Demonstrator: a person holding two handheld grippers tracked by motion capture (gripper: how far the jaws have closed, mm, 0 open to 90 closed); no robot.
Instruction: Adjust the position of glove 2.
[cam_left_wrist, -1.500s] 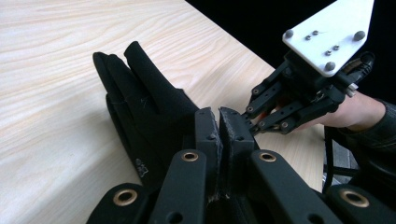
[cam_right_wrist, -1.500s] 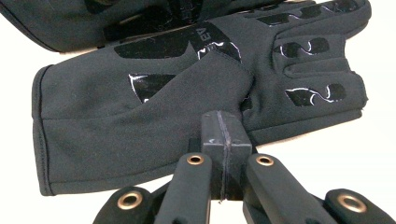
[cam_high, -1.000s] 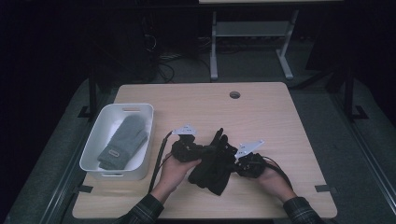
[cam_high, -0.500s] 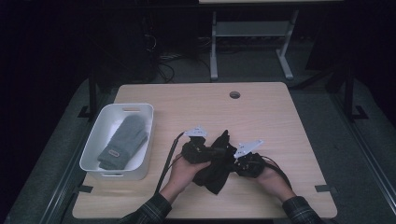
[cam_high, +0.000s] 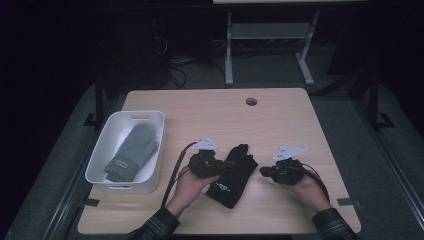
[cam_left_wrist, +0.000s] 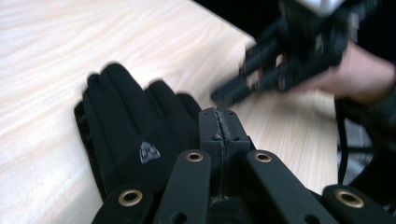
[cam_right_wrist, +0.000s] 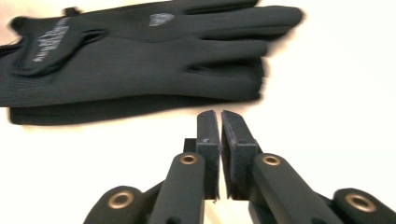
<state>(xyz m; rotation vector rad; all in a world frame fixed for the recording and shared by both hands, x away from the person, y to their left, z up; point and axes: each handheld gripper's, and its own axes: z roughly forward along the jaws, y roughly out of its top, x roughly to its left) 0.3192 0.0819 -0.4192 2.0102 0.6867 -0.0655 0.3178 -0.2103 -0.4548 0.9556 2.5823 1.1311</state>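
- The left gripper (cam_left_wrist: 219, 116) has its two fingers pressed together, above the black glove (cam_high: 234, 172); whether they pinch the fabric, I cannot tell.
- The right gripper (cam_right_wrist: 219, 119) has its fingers nearly together, holding nothing, just beside the glove.
- One black glove lies flat on the tabletop (cam_high: 280, 125), with its long axis diagonal and its fingertips pointing toward the far side.
- One grey mitten (cam_high: 131, 151) lies in one white bin (cam_high: 102, 150) at the left.

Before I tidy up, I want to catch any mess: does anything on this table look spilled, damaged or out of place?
Nothing stands out. The black gloves lie flat, stacked on the table, and a grey mitten rests inside the white bin. No spill or damage shows.
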